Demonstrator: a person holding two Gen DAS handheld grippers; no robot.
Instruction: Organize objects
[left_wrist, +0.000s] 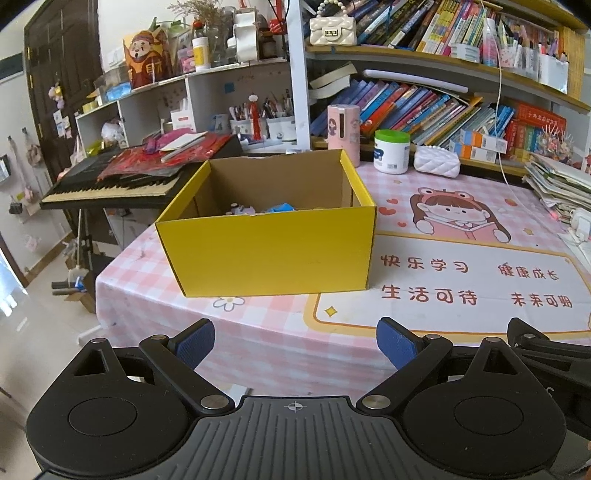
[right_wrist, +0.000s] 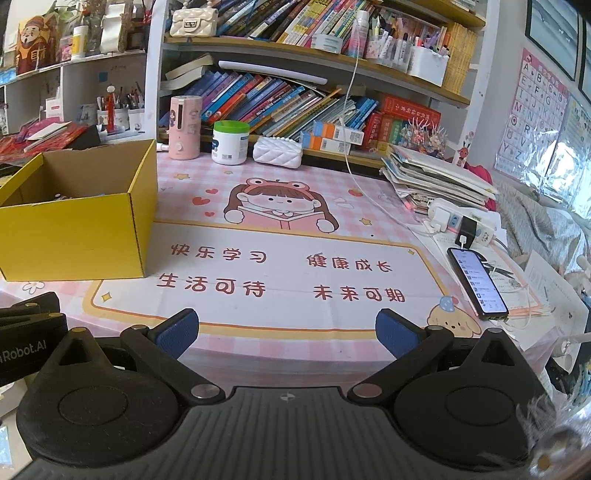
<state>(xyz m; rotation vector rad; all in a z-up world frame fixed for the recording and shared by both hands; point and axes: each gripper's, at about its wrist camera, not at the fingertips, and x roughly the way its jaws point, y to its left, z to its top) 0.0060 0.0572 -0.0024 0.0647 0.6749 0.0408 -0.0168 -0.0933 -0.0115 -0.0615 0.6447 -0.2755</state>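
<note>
Yellow corrugated-cardboard box (left_wrist: 266, 243), open-topped, brown inside. Left wrist view: it stands on the pink checked cartoon-print mat covering the desk (left_wrist: 461, 266), ahead of my left claw (left_wrist: 295, 345) and slightly to its left, apart from it. My left claw is spread wide and holds nothing. Small items lie at the bottom of the box, one blue (left_wrist: 281, 208), one pale; too hidden to identify. Judged light and stiff but crushable at the walls, so best taken by a top rim edge or pushed at a corner. Beyond it: a white tub with green lid (left_wrist: 391, 151), a pink cylindrical dispenser (left_wrist: 344, 127).

Right wrist view: my right claw (right_wrist: 287, 334) is likewise spread wide and empty, hovering over the near edge of the mat. The box sits well to its left. A black smartphone (right_wrist: 476, 282), screen lit and cabled, lies near on the right; judged slippery and fragile, grip across its long edges.
</note>
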